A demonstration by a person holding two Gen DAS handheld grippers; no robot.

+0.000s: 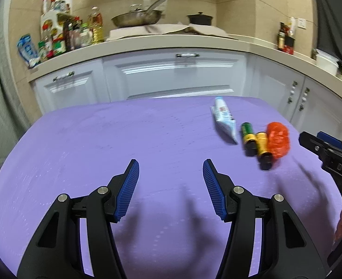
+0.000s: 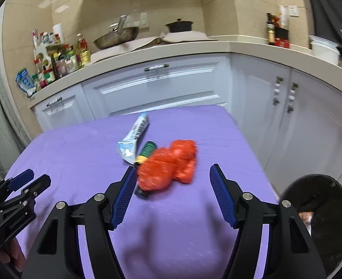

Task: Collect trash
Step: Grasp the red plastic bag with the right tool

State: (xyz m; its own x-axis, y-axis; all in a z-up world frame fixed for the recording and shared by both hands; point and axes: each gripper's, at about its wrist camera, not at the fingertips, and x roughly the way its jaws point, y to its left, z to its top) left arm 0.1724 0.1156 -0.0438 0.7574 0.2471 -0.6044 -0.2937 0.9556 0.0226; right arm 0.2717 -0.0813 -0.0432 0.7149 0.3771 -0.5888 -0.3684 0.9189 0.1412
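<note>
Both tongs are released and hold nothing: left gripper (image 1: 171,190) over bare purple table (image 1: 89,139), right gripper (image 2: 172,197) just short of the orange wrapper (image 2: 168,167). Tube (image 2: 136,137) and two batteries (image 1: 255,143) also await collection. The bin (image 2: 319,209) beside the table holds something already.

Left hand-held gripper (image 1: 171,169) agape, empty; right hand-held gripper (image 2: 171,174) agape, empty.
</note>
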